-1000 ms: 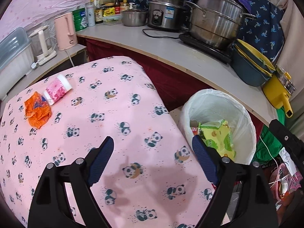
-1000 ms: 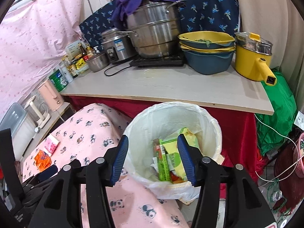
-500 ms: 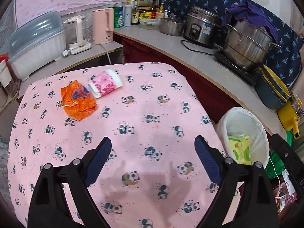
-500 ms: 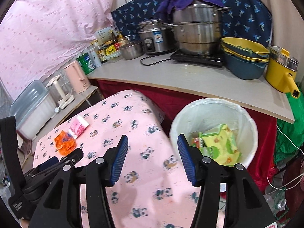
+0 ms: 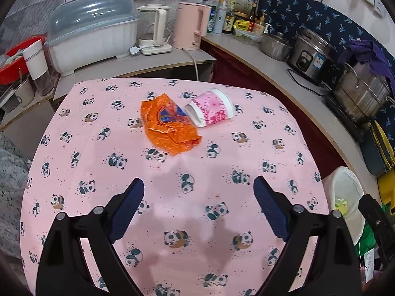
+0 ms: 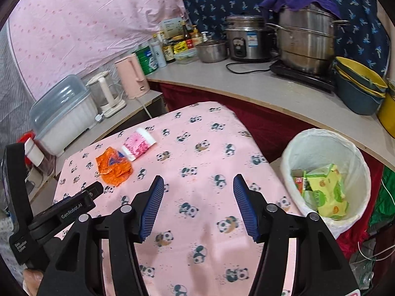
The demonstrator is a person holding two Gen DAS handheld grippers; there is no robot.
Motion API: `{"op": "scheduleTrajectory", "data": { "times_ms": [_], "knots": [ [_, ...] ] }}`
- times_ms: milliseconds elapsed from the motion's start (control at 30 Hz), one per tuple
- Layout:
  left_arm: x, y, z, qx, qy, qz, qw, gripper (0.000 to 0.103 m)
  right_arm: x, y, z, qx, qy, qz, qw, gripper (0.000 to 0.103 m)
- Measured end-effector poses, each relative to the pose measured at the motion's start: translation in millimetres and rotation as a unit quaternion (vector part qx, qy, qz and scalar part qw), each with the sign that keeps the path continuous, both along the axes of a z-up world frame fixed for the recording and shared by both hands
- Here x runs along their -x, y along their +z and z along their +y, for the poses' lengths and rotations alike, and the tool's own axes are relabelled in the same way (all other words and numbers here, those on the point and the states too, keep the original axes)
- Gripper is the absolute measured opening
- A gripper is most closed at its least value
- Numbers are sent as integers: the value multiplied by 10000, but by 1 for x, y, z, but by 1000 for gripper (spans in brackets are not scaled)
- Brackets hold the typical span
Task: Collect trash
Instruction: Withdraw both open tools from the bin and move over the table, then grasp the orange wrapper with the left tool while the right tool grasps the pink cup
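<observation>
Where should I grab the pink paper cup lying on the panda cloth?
The pink paper cup lies on its side, mouth toward the orange wrapper. Probably come from above with the open left gripper and pinch across the mid-body, clear of the wrapper.

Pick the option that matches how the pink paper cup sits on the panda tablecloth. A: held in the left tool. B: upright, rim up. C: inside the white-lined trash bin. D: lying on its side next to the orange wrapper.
D: the pink paper cup lies tipped on its side beside the crumpled orange wrapper, on the panda tablecloth, with both tools open and away from it.
</observation>
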State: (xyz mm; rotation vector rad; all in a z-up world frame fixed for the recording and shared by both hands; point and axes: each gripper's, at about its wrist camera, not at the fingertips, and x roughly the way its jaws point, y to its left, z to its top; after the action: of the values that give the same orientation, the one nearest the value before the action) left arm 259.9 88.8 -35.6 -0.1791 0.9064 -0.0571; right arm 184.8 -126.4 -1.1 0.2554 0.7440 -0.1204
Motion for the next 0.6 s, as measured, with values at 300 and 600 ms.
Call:
{"op": "scheduleTrajectory", "data": {
  "times_ms": [300,600],
  "knots": [
    [-41,-27,49,154,490,332,9981,87,-48,-23,34,-57,326,264,9991,57],
    [-102,-55,72,74,667,535,9963,90,-140,-54,67,-223,909,405,9948,59]
  ]
}}
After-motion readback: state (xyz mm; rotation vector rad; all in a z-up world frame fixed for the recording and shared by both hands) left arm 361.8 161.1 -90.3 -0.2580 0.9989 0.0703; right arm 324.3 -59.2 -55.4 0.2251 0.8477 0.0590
